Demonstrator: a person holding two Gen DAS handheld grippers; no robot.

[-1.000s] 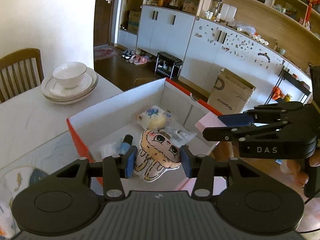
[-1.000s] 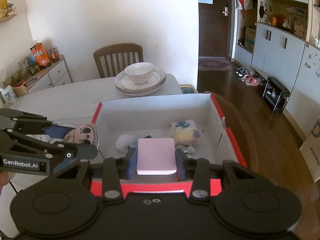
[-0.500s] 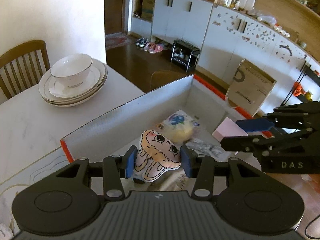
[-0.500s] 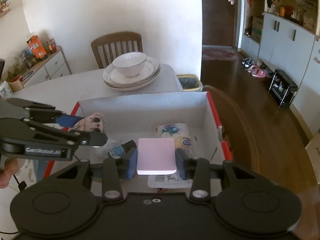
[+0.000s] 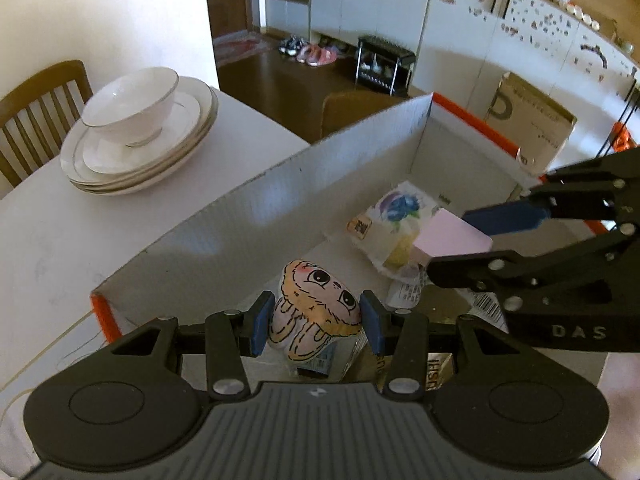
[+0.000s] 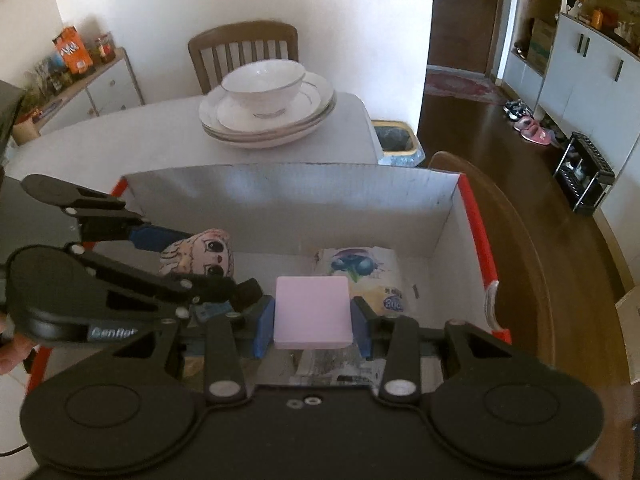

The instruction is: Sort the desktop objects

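Box (image 6: 472,216) on white table (image 5: 120,208); stacked plates (image 6: 276,120), chair (image 6: 244,46) beyond.

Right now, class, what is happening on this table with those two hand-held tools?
A person is sorting items into a red-edged cardboard box. The left claw is shut on a cartoon-face plush, and the right claw is shut on a pink block. Both are held over the box's inside, where a blueberry-print packet already lies. Neither item has been released.

Soft cloth doll (image 5: 316,312), matt pink block (image 6: 313,312), corrugated cardboard box (image 6: 288,196) (dull white inside), glossy glazed bowl (image 6: 262,88) on plates
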